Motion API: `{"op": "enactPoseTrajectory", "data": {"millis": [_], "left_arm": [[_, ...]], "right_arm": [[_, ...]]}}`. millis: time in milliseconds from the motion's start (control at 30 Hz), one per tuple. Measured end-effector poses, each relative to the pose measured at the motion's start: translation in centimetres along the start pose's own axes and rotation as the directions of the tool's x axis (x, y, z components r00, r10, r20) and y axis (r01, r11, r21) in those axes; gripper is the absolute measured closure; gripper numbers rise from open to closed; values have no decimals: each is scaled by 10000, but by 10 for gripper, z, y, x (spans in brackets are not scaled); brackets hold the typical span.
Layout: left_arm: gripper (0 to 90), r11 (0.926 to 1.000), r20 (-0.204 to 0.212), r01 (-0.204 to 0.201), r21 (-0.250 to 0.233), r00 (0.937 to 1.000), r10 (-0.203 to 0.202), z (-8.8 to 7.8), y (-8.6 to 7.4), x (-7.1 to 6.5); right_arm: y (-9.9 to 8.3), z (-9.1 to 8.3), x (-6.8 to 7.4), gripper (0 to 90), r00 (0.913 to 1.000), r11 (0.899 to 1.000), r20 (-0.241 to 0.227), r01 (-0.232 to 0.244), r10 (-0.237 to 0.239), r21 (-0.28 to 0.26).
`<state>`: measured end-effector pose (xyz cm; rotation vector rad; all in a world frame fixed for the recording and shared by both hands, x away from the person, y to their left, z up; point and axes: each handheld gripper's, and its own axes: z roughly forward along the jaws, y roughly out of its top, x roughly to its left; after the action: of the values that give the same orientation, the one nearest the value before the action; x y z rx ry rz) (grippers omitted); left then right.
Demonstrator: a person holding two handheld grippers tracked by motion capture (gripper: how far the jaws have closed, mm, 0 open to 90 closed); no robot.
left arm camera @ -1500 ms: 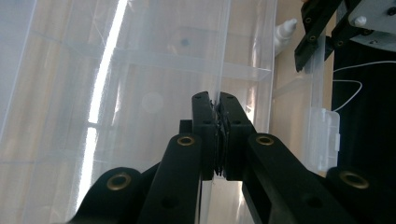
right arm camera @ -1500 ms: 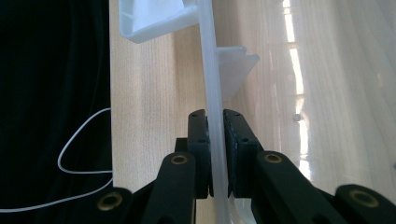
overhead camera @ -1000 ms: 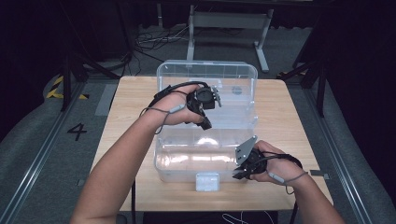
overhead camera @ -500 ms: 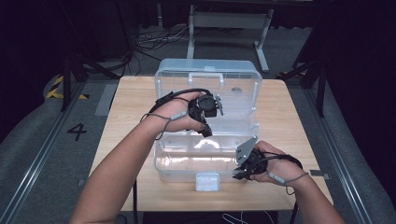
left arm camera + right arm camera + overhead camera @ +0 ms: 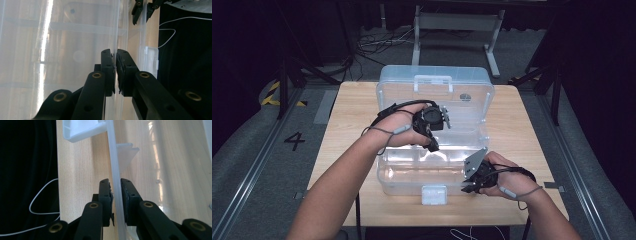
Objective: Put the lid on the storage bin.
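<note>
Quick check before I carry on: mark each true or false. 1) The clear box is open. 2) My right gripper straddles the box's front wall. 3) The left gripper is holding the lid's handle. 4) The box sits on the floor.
1) True: the clear box has its lid swung back.
2) True: the right gripper has the front wall between its jaws.
3) False: the left gripper pinches a thin clear wall; the handle is untouched.
4) False: it sits on the wooden table.

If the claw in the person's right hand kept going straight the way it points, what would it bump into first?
Probably the white latch on the clear box's front wall. The right claw straddles that wall's rim, and the latch juts out ahead along it, though depth is hard to judge.
</note>
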<state>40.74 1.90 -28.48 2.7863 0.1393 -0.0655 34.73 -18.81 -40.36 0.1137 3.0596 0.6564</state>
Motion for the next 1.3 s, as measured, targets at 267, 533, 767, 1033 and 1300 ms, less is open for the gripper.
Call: {"op": "enactPoseTrajectory", "data": {"millis": [267, 533, 767, 1033, 1300], "left_arm": [[849, 10000, 86, -4, 42, 10000, 4, 2, -1, -2], [848, 9999, 112, 119, -73, 9999, -118, 4, -4, -5], [853, 9998, 84, 145, -107, 9999, -144, 6, -4, -6], [863, 9999, 9, 93, -48, 10000, -93, 6, -4, -7], [865, 9999, 36, 157, -8, 9999, -157, 7, -3, -8]], "right_arm": [[1, 0, 2, 796, 9998, 10000, 210, -40, 38, 78], [1, 0, 4, 794, 9992, 9999, 394, 41, -46, 123], [2, -1, 5, 789, 9989, 9998, 471, 15, -24, 205], [1, -8, 6, 794, 9983, 10000, 582, -29, 29, 6], [-2, -30, 9, 844, 9966, 9974, 828, 83, -23, -718]]}}
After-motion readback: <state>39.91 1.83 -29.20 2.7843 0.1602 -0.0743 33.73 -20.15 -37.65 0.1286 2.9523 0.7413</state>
